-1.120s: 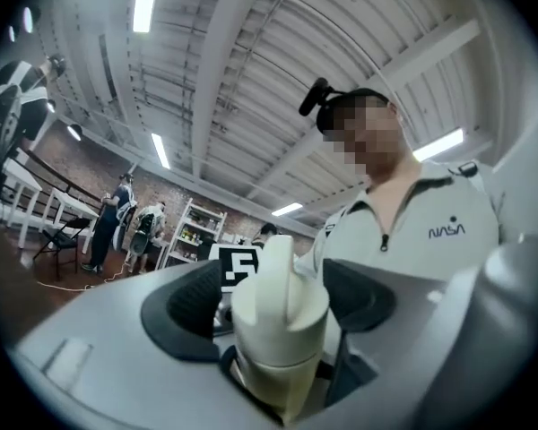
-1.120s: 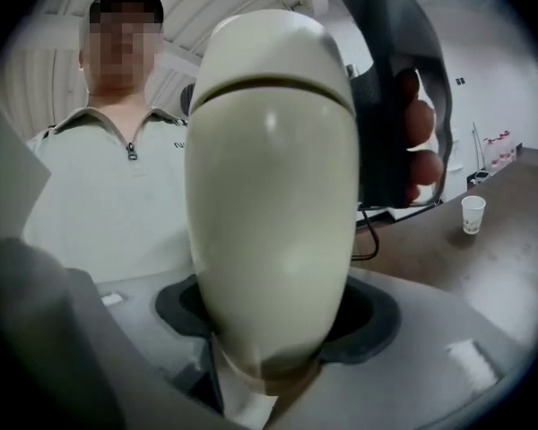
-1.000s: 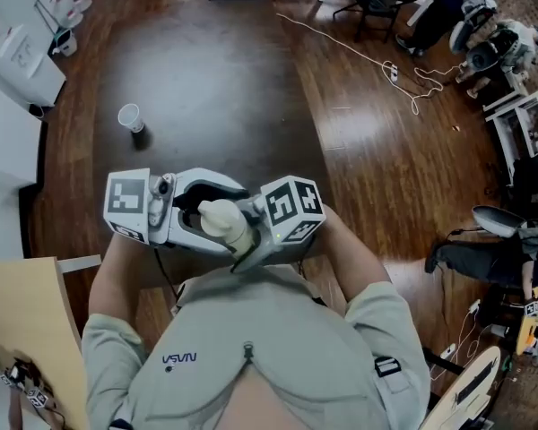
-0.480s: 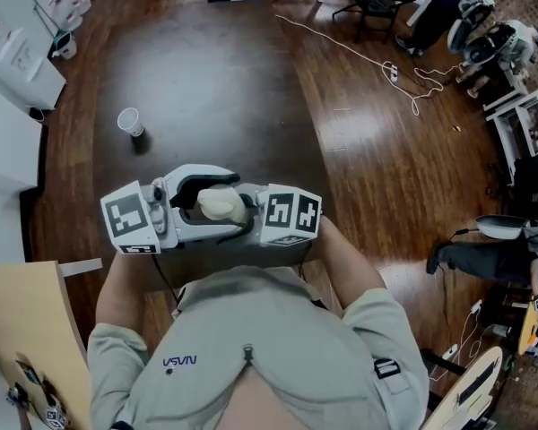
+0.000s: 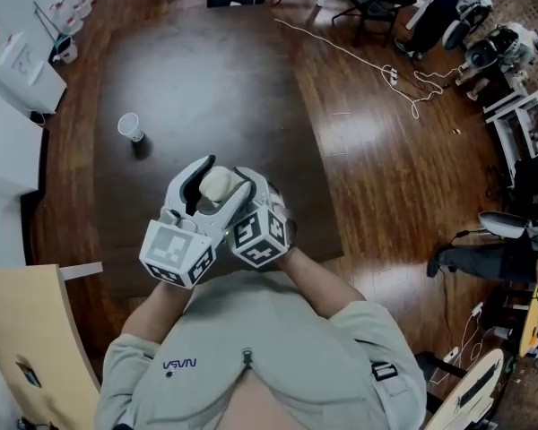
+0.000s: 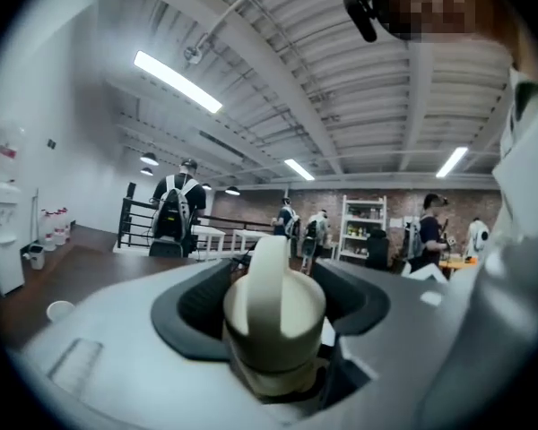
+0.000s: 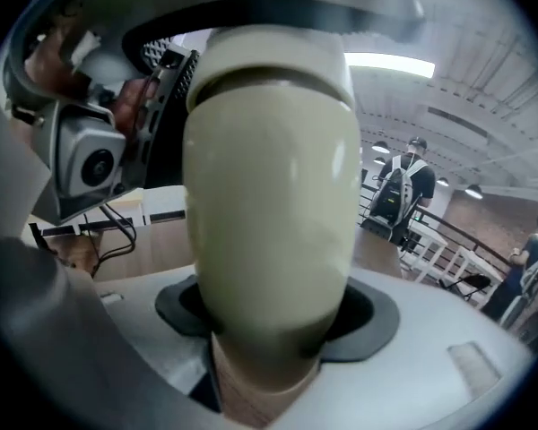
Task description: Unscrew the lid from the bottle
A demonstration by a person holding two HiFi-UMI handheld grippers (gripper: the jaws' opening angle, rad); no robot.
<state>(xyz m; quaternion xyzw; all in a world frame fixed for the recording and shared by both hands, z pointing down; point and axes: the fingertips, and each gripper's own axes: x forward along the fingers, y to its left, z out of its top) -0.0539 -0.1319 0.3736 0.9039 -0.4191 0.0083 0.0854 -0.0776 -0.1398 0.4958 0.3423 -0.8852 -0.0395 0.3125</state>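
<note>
The lid (image 6: 273, 305) still sits on the bottle (image 7: 269, 204). Its seam looks closed wherever we can see it, so we judge the unscrewing hardly begun, if at all. The left hand-held gripper (image 6: 278, 334) clasps the lid between its dark pads, with the lid's strap handle standing up just ahead of them. The right hand-held gripper (image 7: 269, 321) grips the cream body, which fills its view. Together they hold the bottle in the air above the dark surface (image 5: 206, 79), close to the person's chest. What we see left to do is turning the lid loose and lifting it clear. A paper cup (image 5: 130, 126) stands on the surface well beyond the left hand-held gripper.
</note>
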